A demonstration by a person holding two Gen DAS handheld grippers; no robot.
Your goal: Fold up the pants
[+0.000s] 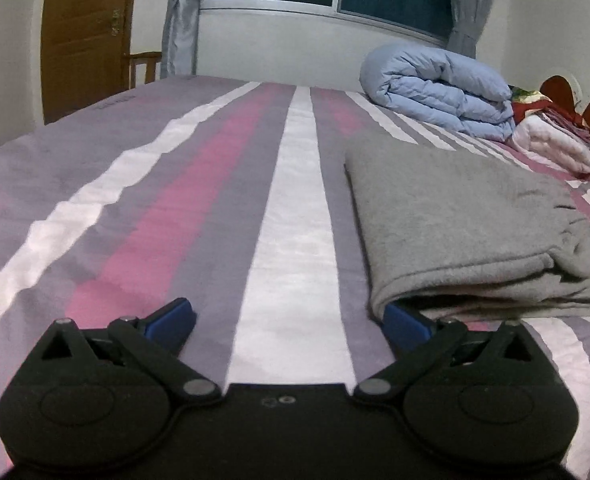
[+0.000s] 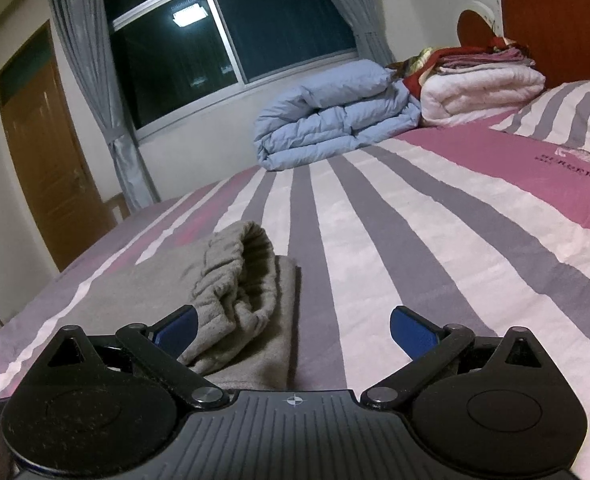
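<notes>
Grey pants (image 1: 467, 224) lie folded into a thick rectangle on the striped bed cover (image 1: 287, 208), right of centre in the left wrist view. My left gripper (image 1: 291, 326) is open just in front of them, and its right blue finger (image 1: 407, 326) sits at the near left corner of the fold. In the right wrist view the pants (image 2: 239, 304) lie at lower left with the gathered waistband bunched on top. My right gripper (image 2: 293, 332) is open; its left finger (image 2: 177, 330) is beside the waistband, and nothing is gripped.
A rolled light-blue duvet (image 2: 335, 116) and a stack of white and red bedding (image 2: 483, 84) sit at the far side of the bed by the brown headboard (image 2: 555, 20). A striped pillow (image 2: 571, 120) lies at right. A window, curtains and a wooden door (image 2: 51, 160) stand beyond.
</notes>
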